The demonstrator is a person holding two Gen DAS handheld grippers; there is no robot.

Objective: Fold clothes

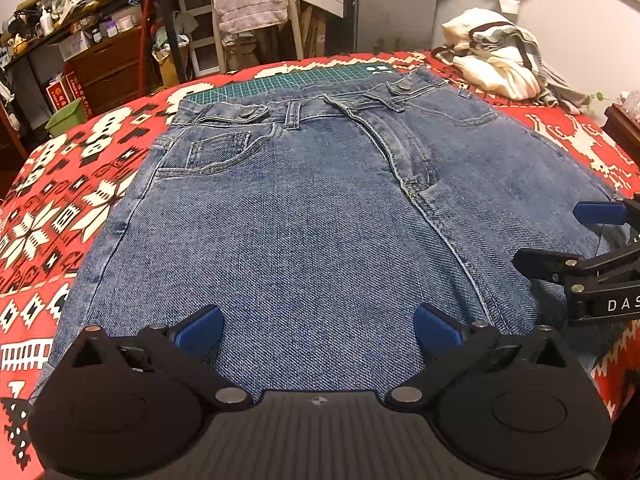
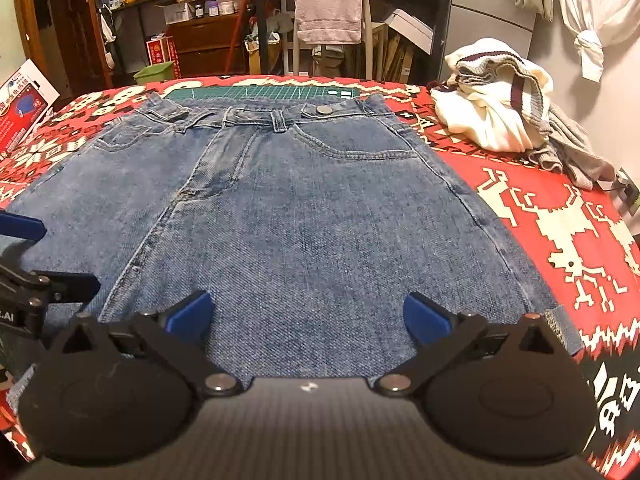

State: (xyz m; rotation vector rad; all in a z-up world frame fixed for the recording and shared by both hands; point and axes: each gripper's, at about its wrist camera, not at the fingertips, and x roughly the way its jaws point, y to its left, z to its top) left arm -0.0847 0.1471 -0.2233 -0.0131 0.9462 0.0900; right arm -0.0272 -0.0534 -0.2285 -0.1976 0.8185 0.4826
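Note:
A pair of blue jeans (image 1: 304, 216) lies flat, front side up, waistband at the far edge, on a table with a red patterned cloth (image 1: 60, 200). My left gripper (image 1: 318, 330) hovers open over the near part of the left leg, blue pads spread wide with nothing between them. The right gripper (image 1: 568, 236) shows at the right edge of the left wrist view, also open. In the right wrist view the jeans (image 2: 304, 208) fill the middle, and my right gripper (image 2: 306, 318) stands open above the right leg. The left gripper (image 2: 24, 252) peeks in from the left.
A pile of cream and grey knitwear (image 1: 504, 56) sits at the far right of the table, the same knitwear pile (image 2: 508, 108) showing in the right wrist view. A green cutting mat (image 1: 288, 80) lies under the waistband. Cluttered shelves and a chair with a pink towel (image 2: 330, 0) stand beyond.

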